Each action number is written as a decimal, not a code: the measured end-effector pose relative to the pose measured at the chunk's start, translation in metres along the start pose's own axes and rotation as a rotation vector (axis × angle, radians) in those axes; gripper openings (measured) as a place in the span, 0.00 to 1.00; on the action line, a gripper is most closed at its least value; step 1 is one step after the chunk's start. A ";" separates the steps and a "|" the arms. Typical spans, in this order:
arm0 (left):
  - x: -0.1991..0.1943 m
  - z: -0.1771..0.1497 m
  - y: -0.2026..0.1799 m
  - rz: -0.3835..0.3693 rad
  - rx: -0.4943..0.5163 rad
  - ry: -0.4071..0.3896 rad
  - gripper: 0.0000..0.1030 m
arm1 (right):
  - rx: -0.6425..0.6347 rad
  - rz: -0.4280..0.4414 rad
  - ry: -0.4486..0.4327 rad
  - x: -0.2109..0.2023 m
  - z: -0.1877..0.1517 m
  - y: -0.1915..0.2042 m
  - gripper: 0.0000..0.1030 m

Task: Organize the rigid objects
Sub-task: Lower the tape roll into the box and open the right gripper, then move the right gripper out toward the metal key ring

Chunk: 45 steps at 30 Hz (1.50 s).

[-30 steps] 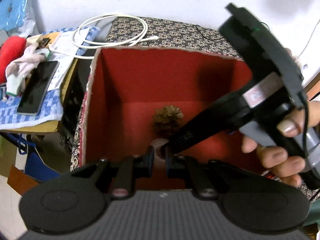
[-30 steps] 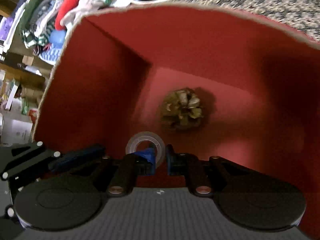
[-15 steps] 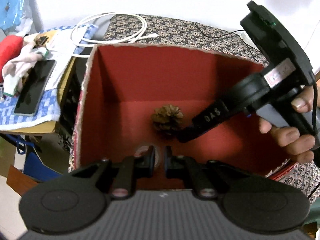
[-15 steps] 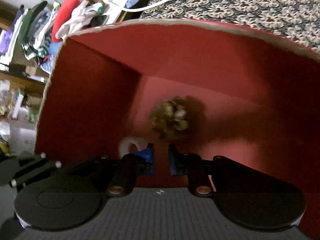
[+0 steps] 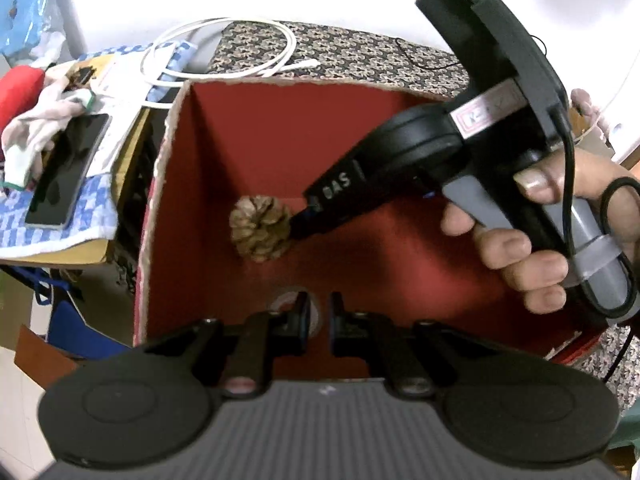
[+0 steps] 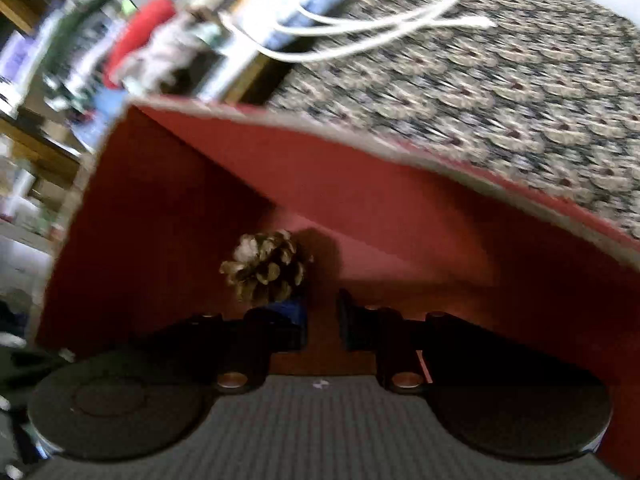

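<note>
Filling most of both views is the red-lined cardboard box (image 5: 248, 140), its outer faces wrapped in patterned paper, open at the top and sitting under both pairs of tongs. Behind it runs a patterned cloth surface (image 5: 360, 56) with a white cable (image 5: 224, 28) coiled at its far end, and off beyond the left tongs' outer side lies a cluttered shelf with a dark phone (image 5: 66, 172) and a red cushion (image 5: 18, 96).

Next in size is the right gripper (image 6: 322, 318), held by a hand (image 5: 560, 240) and reaching down into the box from the far side of the left tongs; its fingers stand a narrow gap apart with nothing between them.

The left gripper (image 5: 318, 316) hangs over the near wall, fingers drawn together and empty.

On the box floor, a pine cone (image 5: 260, 232) rests just ahead of the right tongs' tips, slightly toward their left finger (whether the tip touches it, I cannot tell). Smaller still, a roll of tape (image 5: 294, 306) lies flat directly beyond the left tongs' tips, half hidden by them.

Judging by this, two rigid items are already stowed; anything left to gather is not visible, though the clutter suggests more may follow.
</note>
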<state>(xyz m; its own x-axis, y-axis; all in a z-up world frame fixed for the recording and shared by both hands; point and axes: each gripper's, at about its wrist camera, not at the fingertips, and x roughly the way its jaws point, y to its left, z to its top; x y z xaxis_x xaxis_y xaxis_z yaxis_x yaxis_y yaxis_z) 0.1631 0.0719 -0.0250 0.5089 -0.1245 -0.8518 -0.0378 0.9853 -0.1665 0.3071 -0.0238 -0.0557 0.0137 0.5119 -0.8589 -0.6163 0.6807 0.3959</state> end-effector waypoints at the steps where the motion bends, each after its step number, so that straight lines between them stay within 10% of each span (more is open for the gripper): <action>1: 0.000 0.001 0.000 0.005 -0.002 -0.002 0.01 | 0.016 0.022 0.006 0.002 0.001 -0.001 0.00; 8: -0.005 0.007 -0.008 0.088 0.015 -0.024 0.03 | 0.046 -0.021 -0.033 -0.019 -0.007 0.003 0.00; 16: -0.028 0.007 -0.032 0.205 0.063 -0.093 0.54 | 0.095 -0.034 -0.164 -0.069 -0.033 0.004 0.01; 45: -0.096 -0.058 -0.107 0.373 -0.036 -0.165 0.58 | 0.079 0.043 -0.418 -0.158 -0.157 0.021 0.02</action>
<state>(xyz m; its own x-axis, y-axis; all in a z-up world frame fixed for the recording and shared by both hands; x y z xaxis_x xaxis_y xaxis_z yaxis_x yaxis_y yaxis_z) 0.0686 -0.0279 0.0457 0.5860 0.2637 -0.7662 -0.2745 0.9543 0.1185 0.1684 -0.1723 0.0376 0.3171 0.6982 -0.6418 -0.5612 0.6837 0.4665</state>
